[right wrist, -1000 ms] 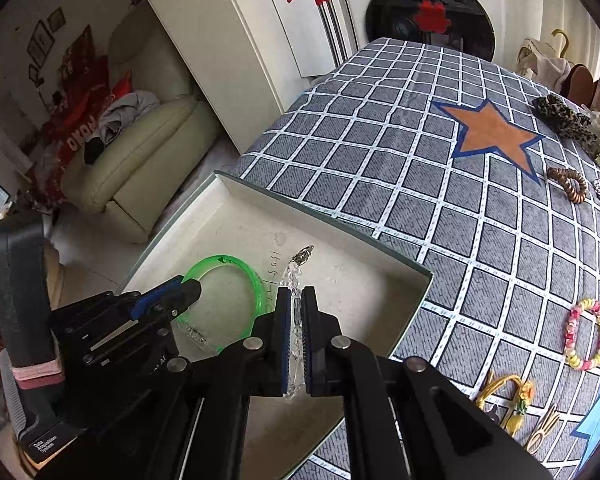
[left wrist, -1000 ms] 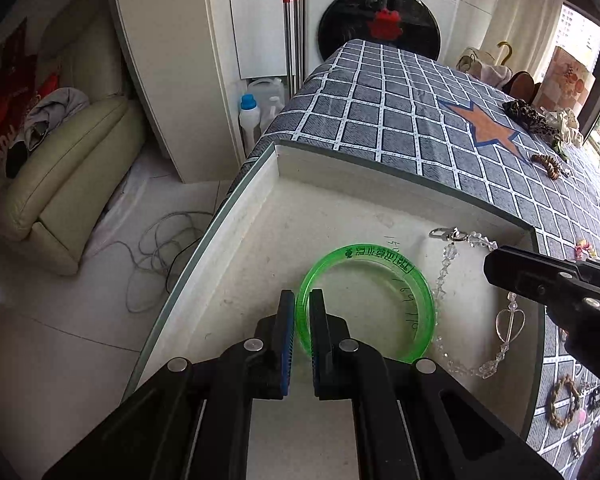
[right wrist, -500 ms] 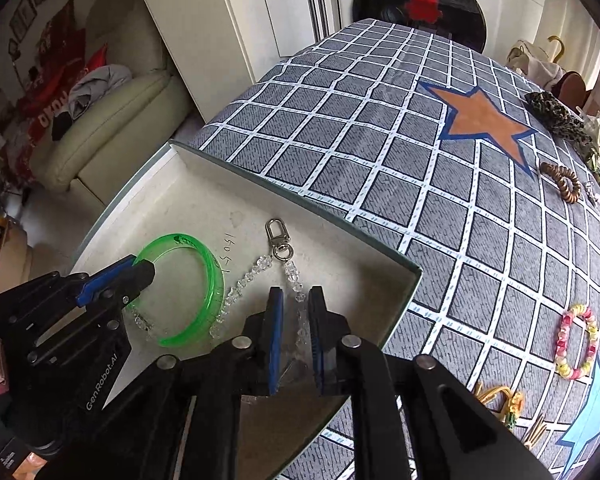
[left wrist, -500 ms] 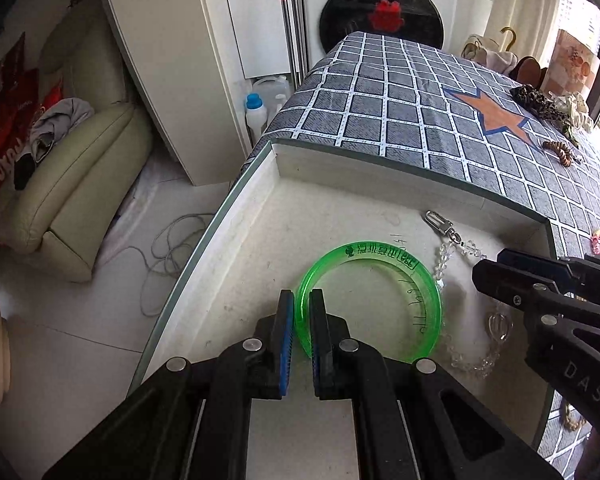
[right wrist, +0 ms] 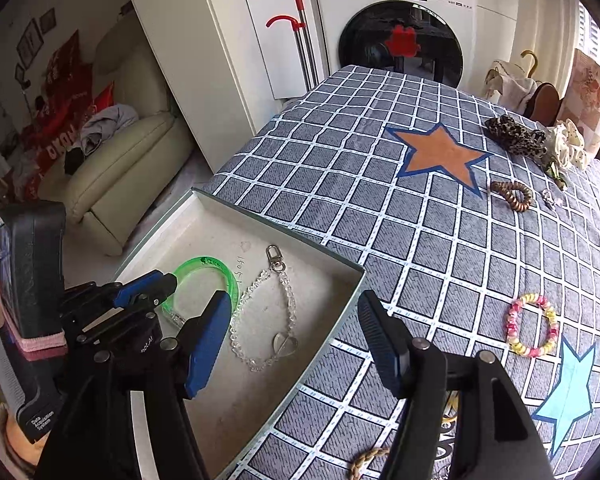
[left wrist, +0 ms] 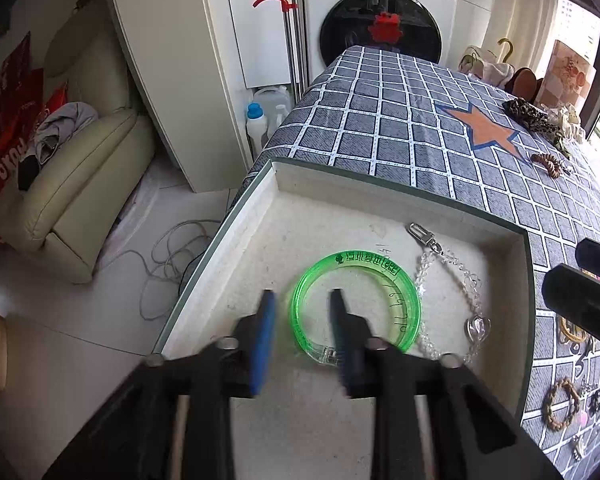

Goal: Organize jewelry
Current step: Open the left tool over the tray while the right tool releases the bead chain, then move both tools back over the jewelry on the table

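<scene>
Inside the shallow box (left wrist: 396,188) at the near edge of the surface (right wrist: 380,168), two pieces are already deposited: the green bangle (left wrist: 356,304) and, just beside it, the clear bead chain (right wrist: 264,320) with its clasp and heart pendant. Both are lying flat on the box floor and are released. The fingers of the left gripper (left wrist: 300,320) have just been opening and are spread to either side of the bangle's near rim, which is no longer pressed. The fingers of the right gripper (right wrist: 296,320) have likewise just been opening; they are held wide above the box's corner, with the chain below them but not gripped. Outside the box, several pieces are still to be collected: the pink-and-yellow bead bracelet (right wrist: 534,326), the brown coiled band (right wrist: 512,194), a braided bracelet (left wrist: 560,404) and smaller items near it. The task is judged to be at an early-to-middle stage.
</scene>
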A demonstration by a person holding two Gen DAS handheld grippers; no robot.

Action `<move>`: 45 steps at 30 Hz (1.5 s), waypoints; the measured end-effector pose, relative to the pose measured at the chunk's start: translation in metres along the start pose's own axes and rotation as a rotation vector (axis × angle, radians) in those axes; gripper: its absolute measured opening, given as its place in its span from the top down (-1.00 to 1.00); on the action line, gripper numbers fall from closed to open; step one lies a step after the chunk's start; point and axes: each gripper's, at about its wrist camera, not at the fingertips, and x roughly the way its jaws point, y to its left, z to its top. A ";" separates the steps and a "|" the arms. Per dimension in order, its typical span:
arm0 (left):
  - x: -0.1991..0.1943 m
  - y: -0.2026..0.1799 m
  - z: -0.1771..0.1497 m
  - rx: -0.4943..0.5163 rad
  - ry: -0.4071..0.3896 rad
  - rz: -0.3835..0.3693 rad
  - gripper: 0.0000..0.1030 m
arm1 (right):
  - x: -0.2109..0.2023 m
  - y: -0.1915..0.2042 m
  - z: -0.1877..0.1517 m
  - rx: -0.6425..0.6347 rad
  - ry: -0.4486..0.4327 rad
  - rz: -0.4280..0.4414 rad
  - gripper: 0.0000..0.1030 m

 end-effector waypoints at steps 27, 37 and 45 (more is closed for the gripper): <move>-0.081 -0.117 -0.028 0.186 -0.099 -0.202 -1.00 | -0.121 -0.142 -0.123 0.294 -0.030 -0.162 -0.62; -0.068 -0.176 -0.042 0.293 -0.056 -0.213 -1.00 | -0.141 -0.195 -0.174 0.389 -0.007 -0.262 -0.62; -0.049 -0.209 -0.041 0.342 -0.015 -0.227 -1.00 | -0.133 -0.210 -0.193 0.404 0.020 -0.290 -0.62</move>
